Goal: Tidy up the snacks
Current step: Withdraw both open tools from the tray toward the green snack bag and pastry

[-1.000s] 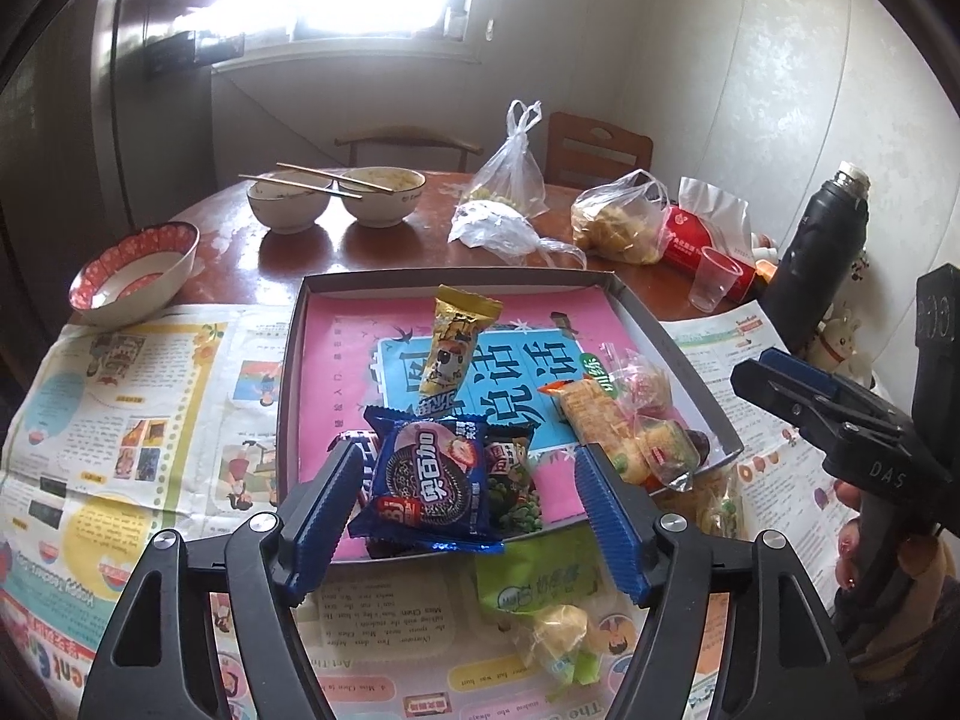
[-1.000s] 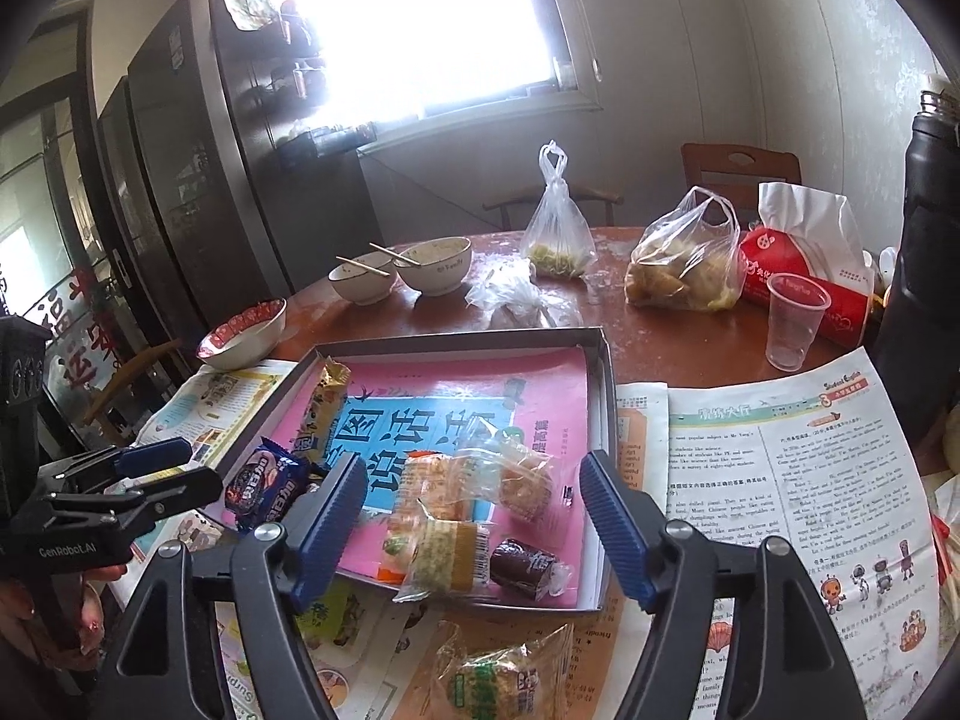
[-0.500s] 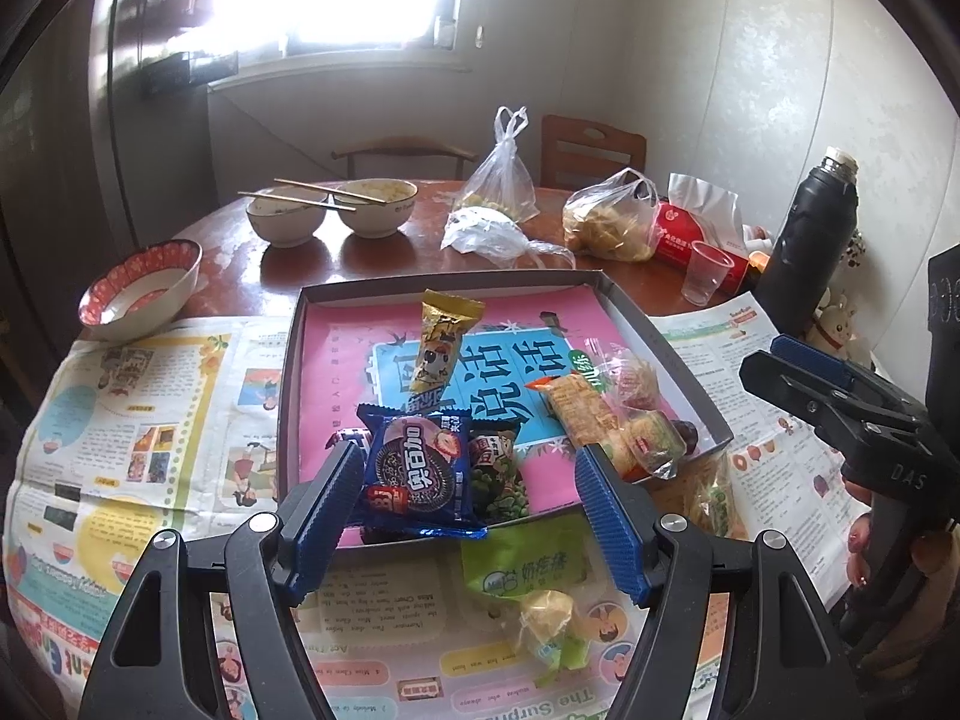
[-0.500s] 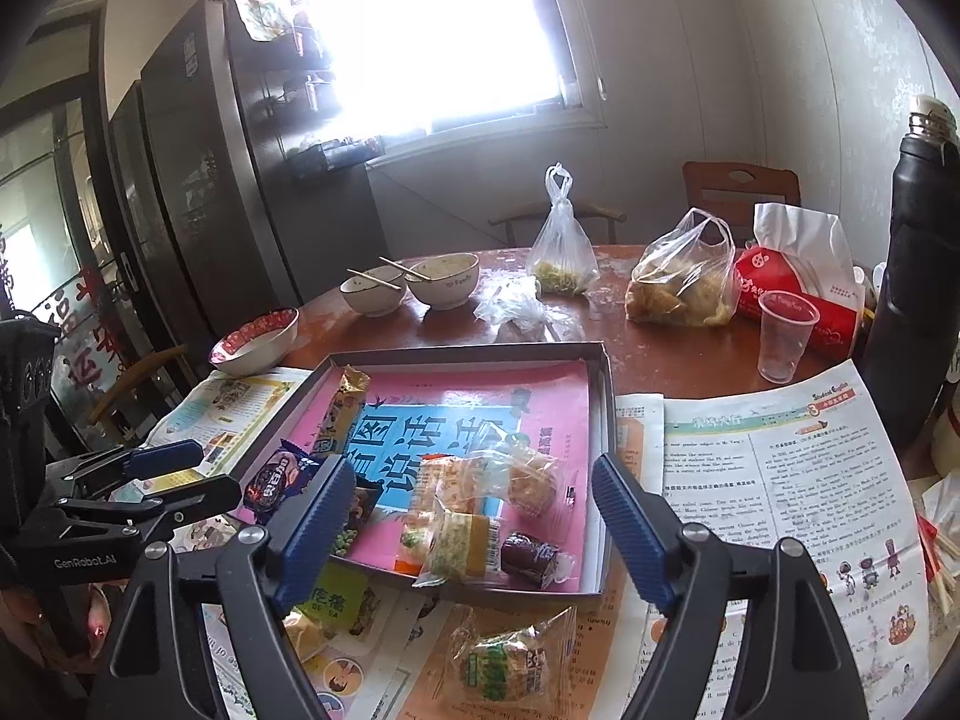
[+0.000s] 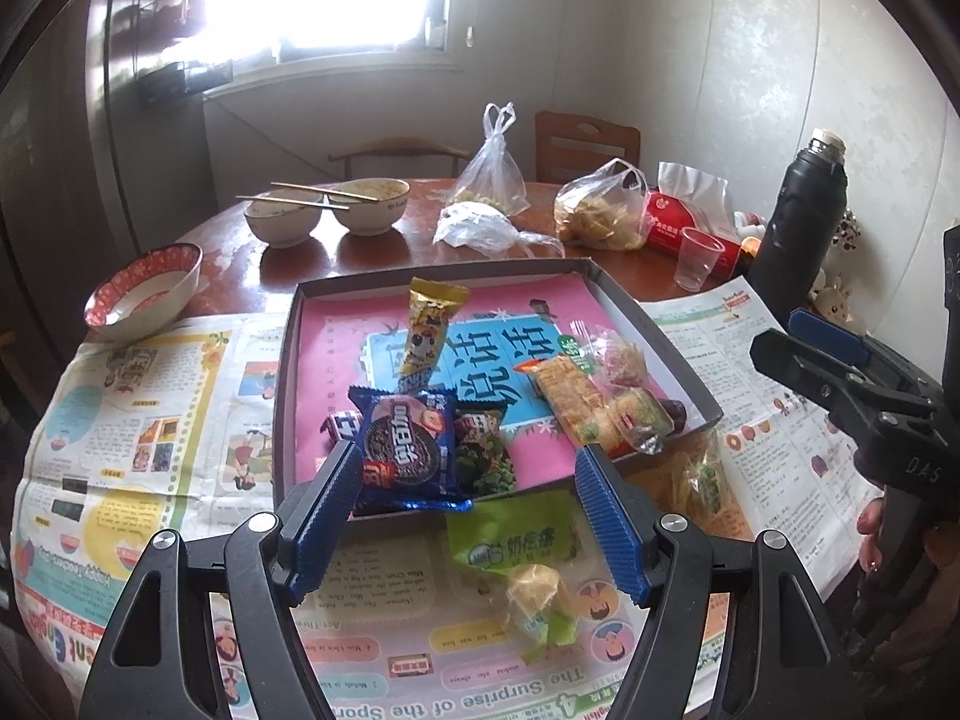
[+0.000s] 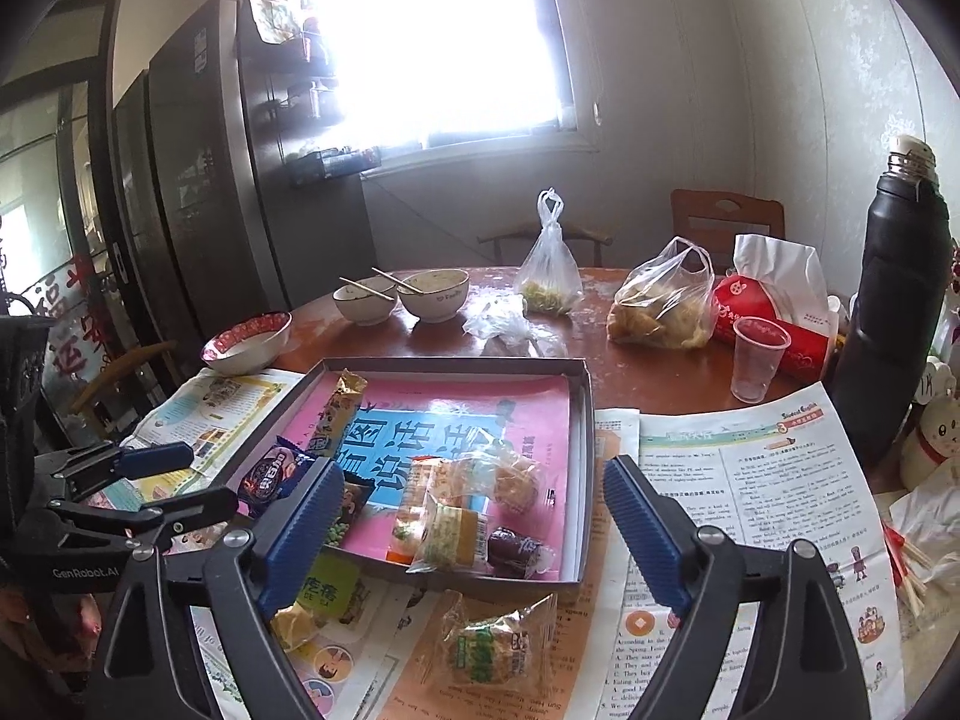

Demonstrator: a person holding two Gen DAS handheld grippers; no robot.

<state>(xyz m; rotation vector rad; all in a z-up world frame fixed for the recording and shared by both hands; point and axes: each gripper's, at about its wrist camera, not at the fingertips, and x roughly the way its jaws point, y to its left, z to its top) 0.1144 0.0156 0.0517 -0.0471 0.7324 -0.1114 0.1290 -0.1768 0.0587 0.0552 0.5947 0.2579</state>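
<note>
A grey tray (image 5: 285,384) lined with a pink sheet holds a yellow bar (image 5: 429,330), a blue cookie pack (image 5: 408,450), a green pea pack (image 5: 483,456) and clear-wrapped cracker packs (image 5: 576,408). My left gripper (image 5: 468,516) stands open just in front of the tray, the cookie pack's near end lying between its tips without touching them. On the newspaper in front of the tray lie a green packet (image 5: 516,540), a yellow sweet (image 5: 534,591) and a clear-wrapped cake (image 6: 492,642). My right gripper (image 6: 474,534) hovers over the tray's near right corner, jaws opening, nothing gripped.
Newspapers (image 5: 138,420) cover the near side of the round wooden table. Behind the tray stand two bowls with chopsticks (image 5: 324,210), a red-rimmed bowl (image 5: 144,288), plastic bags (image 6: 660,300), a plastic cup (image 6: 759,357), a red tissue pack (image 6: 774,306) and a black flask (image 6: 894,312).
Both grippers have drawn back a little from the tray, so it looks smaller. The right gripper's jaws have spread wider. The snacks have not moved.
</note>
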